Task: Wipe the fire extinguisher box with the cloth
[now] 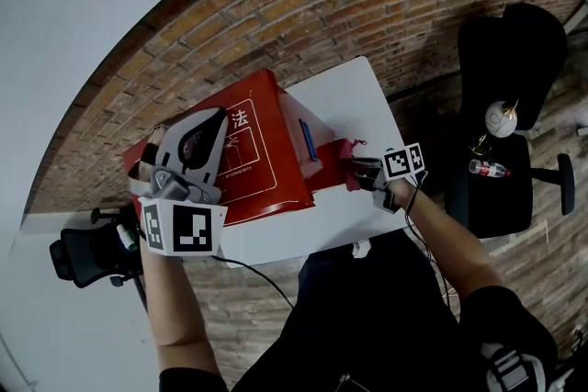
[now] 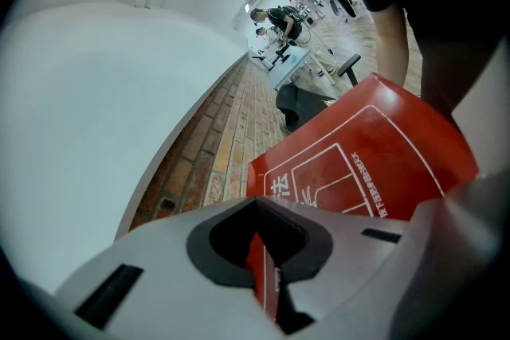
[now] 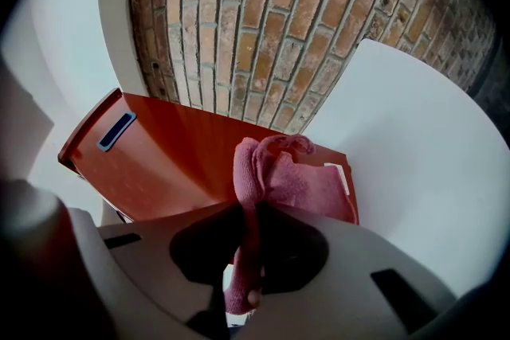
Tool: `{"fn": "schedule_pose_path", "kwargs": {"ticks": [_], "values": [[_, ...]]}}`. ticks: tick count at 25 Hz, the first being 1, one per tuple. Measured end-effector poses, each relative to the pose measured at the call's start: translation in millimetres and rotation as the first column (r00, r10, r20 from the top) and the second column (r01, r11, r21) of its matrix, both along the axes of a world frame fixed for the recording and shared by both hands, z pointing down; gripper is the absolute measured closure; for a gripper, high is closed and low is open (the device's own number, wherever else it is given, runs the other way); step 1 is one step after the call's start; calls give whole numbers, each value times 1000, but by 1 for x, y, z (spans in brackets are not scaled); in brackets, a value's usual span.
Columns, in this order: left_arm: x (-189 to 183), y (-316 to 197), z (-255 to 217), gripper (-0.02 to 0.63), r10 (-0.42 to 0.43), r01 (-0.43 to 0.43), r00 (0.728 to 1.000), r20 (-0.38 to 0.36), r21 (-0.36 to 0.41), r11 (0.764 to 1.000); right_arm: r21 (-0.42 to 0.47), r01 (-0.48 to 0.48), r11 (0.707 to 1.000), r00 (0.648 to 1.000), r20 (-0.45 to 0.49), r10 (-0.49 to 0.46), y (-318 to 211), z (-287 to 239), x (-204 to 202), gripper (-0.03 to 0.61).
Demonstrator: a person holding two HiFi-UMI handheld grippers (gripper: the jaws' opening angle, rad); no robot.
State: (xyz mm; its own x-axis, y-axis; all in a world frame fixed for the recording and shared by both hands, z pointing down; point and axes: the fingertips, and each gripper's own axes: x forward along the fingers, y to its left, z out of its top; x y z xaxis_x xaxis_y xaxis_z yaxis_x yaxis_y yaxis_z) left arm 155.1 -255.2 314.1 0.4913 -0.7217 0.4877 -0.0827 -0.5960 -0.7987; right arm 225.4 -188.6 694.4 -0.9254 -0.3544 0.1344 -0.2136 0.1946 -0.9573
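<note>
Right gripper view: right gripper [image 3: 247,239] fingers pinch the cloth [image 3: 296,175], hiding the box's [image 3: 175,163] corner; left gripper [image 2: 263,251] grips its edge.

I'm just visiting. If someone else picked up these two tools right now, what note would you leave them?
Left tool: shut on an edge of the red fire extinguisher box, steadying it on the white table.
Right tool: shut on the pink cloth, at the box's right end.
Done: can't tell which faces are wiped.
To do: wipe the box's faces with the cloth.
</note>
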Motion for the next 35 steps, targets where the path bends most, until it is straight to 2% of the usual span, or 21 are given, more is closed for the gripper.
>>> {"fn": "schedule_pose_path", "kwargs": {"ticks": [35], "values": [[0, 0, 0, 586, 1, -1, 1000, -1, 0, 1000, 69, -1, 998, 987, 163, -10, 3, -91, 1, 514]]}}
